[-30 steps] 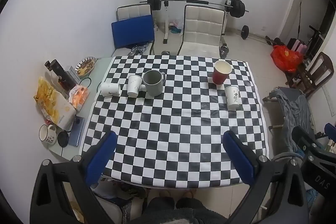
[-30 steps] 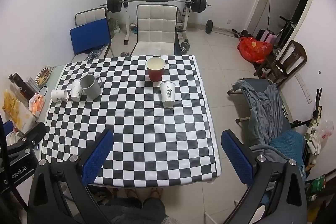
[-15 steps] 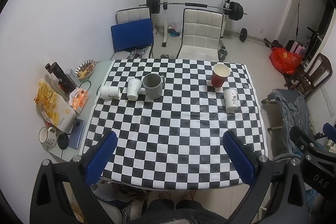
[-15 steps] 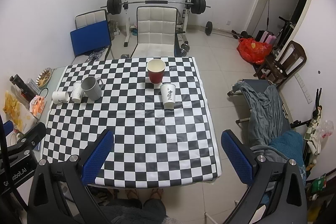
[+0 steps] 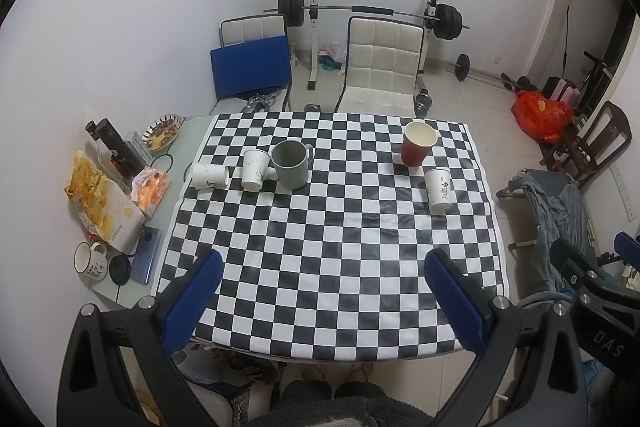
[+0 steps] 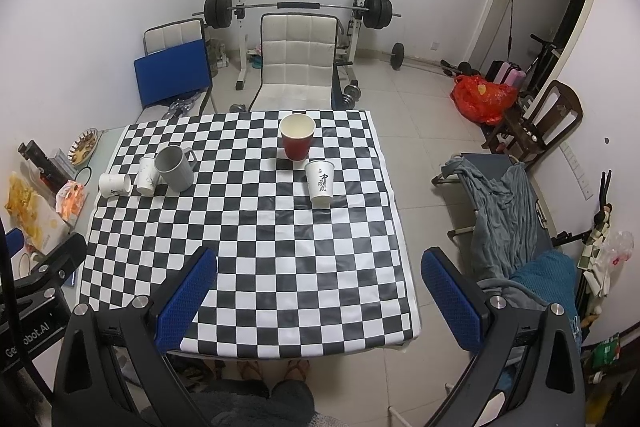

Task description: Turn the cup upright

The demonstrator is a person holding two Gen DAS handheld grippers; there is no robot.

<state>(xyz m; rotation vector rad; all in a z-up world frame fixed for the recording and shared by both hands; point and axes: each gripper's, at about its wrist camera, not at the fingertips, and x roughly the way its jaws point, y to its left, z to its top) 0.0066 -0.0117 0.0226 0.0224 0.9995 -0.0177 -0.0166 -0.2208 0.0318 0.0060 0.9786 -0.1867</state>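
Note:
A white paper cup (image 5: 209,176) (image 6: 115,185) lies on its side at the left edge of the checkered tablecloth (image 5: 332,247) (image 6: 256,239). Beside it stand a small white paper cup (image 5: 254,169) (image 6: 147,175) and a grey mug (image 5: 291,164) (image 6: 175,167). A red paper cup (image 5: 417,143) (image 6: 296,136) and a white printed cup (image 5: 439,190) (image 6: 321,183) stand upright at the right. My left gripper (image 5: 323,291) and right gripper (image 6: 319,287) are both open and empty, high above the table's near edge.
Snack bags (image 5: 100,199), a phone (image 5: 146,255), a mug (image 5: 89,261), a bottle (image 5: 116,145) and a dish (image 5: 162,132) sit on the bare table strip at the left. Chairs (image 5: 380,67) and a barbell rack (image 5: 372,11) stand behind. A cot (image 6: 504,211) stands right.
Both cameras have drawn slightly back and up; the table looks a little smaller. The cups have not moved. Both grippers stay open.

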